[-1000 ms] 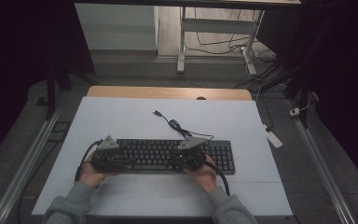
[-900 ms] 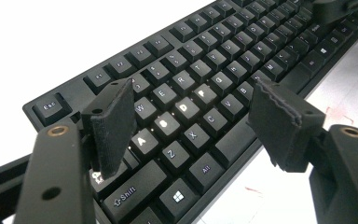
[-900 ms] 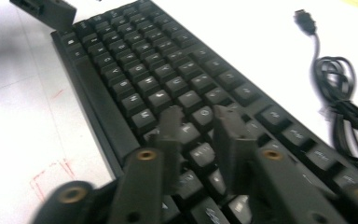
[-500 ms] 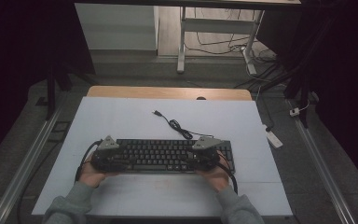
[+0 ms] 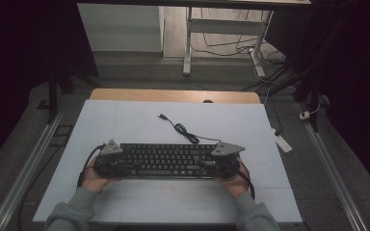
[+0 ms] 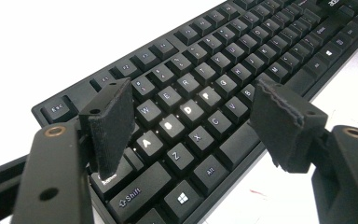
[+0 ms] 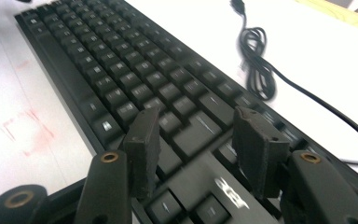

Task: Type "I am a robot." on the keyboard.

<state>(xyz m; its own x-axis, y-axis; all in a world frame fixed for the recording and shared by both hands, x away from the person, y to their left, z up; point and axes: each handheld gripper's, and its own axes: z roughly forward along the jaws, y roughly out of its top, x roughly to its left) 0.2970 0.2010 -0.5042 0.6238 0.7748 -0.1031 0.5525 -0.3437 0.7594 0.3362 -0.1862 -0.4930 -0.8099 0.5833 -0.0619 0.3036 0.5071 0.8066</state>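
- A black keyboard (image 5: 168, 160) lies flat on the white counter (image 5: 125, 120), near the person's edge and lengthwise across it
- The left gripper (image 5: 107, 159) sits over the keyboard's left end, held by the left hand (image 5: 94, 179)
- In the left gripper view its jaws stand apart with nothing clamped between them; one pad (image 6: 112, 126) hangs over the Caps and Shift corner, the other over the keyboard's near edge by the spacebar
- Whether that first pad actually touches a key is hard to say from this angle
- The right gripper (image 5: 224, 159) is over the keyboard's right end, in the right hand (image 5: 233, 182)
- Its jaws have just been opening and now stand wide, pads either side of the keys near the printed logo (image 7: 228, 189), with no key or edge pinched between them
- The keyboard's cable (image 5: 183, 130) runs from its back edge, loops once on the counter and ends in a plug (image 5: 162, 116) lying free toward the far side
- A faint red mark (image 7: 25, 130) shows on the counter just in front of the keyboard
- A strip of bare wood (image 5: 173, 96) shows along the counter's far edge
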